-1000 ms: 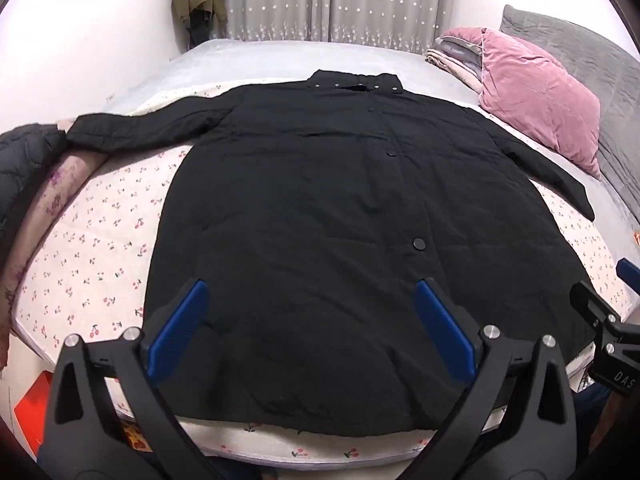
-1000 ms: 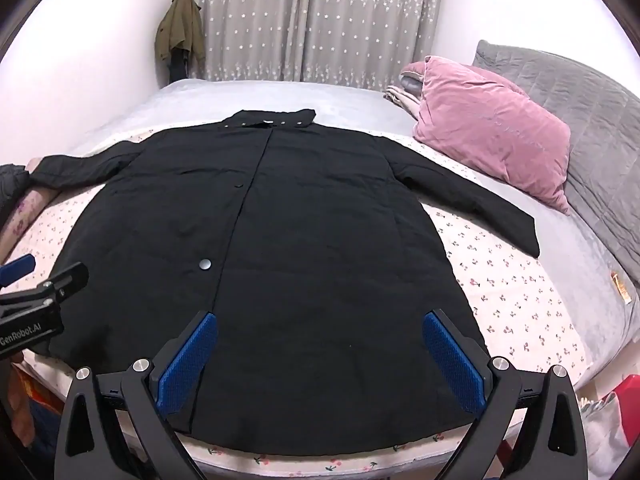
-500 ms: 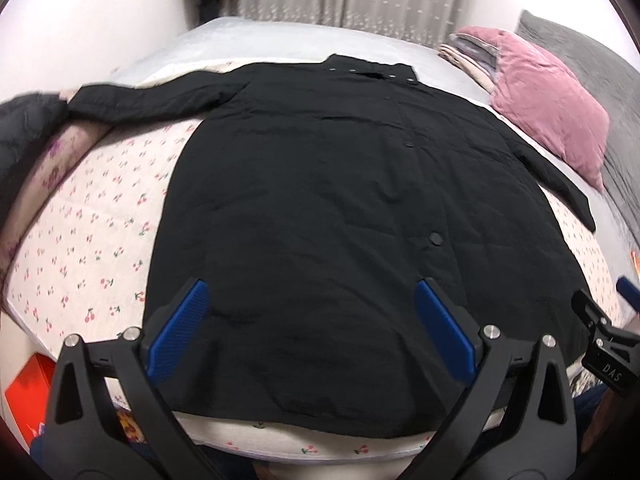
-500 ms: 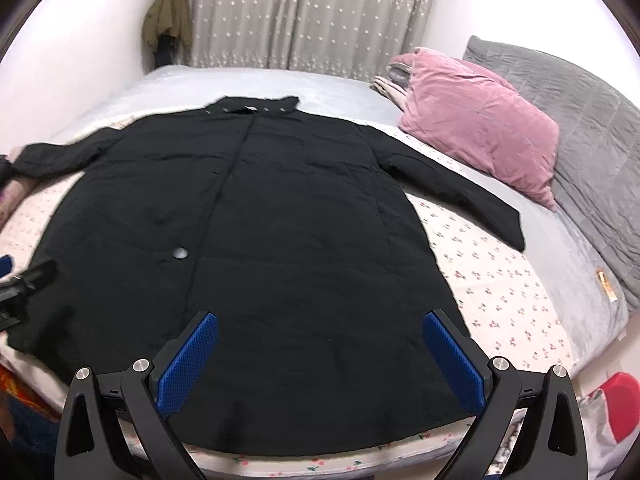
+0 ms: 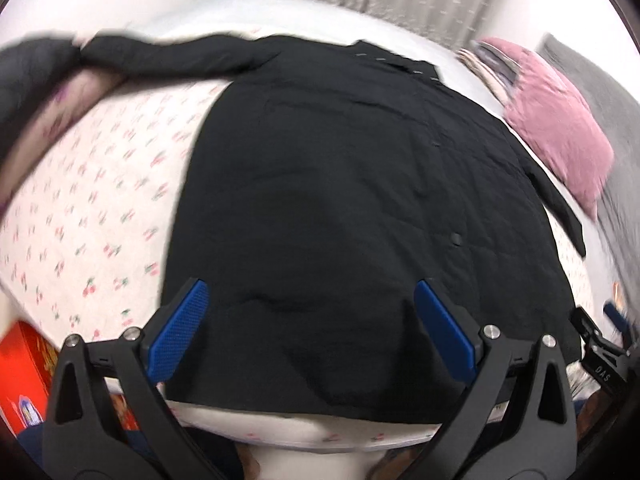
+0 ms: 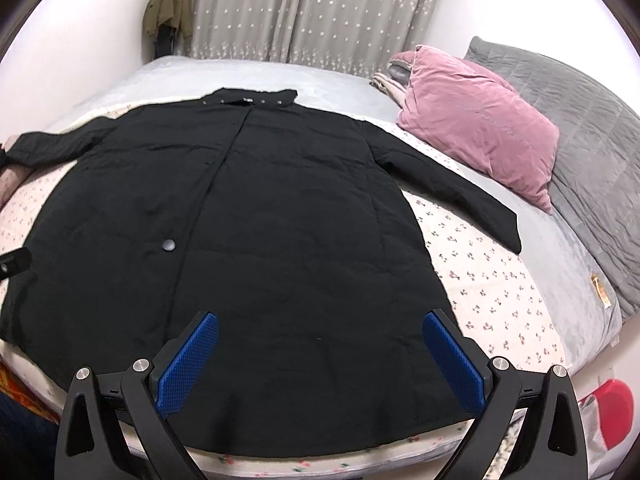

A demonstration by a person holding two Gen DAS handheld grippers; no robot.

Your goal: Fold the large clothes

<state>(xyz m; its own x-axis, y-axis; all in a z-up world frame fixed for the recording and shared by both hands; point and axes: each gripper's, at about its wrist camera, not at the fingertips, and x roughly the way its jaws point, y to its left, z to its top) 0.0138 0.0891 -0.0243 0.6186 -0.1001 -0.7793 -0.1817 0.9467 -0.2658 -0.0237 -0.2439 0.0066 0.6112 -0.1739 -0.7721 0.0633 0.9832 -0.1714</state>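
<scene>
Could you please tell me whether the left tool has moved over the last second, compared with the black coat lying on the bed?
Yes. The left tool has swung toward its own left: the black coat sits further right, and motion blur confirms it.

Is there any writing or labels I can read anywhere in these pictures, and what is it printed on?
"DAS": white letters on the right gripper, seen at the left camera's edge.
Red box beside the bed: colourful print, too blurred to read.
Small tag on the grey blanket: too small to read.
Black coat: no visible text.

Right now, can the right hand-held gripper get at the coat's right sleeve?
Probably yes. The right hand-held gripper is open over the black coat, and the right sleeve lies flat and uncovered on the bed sheet; the pink pillow sits beyond it.
</scene>
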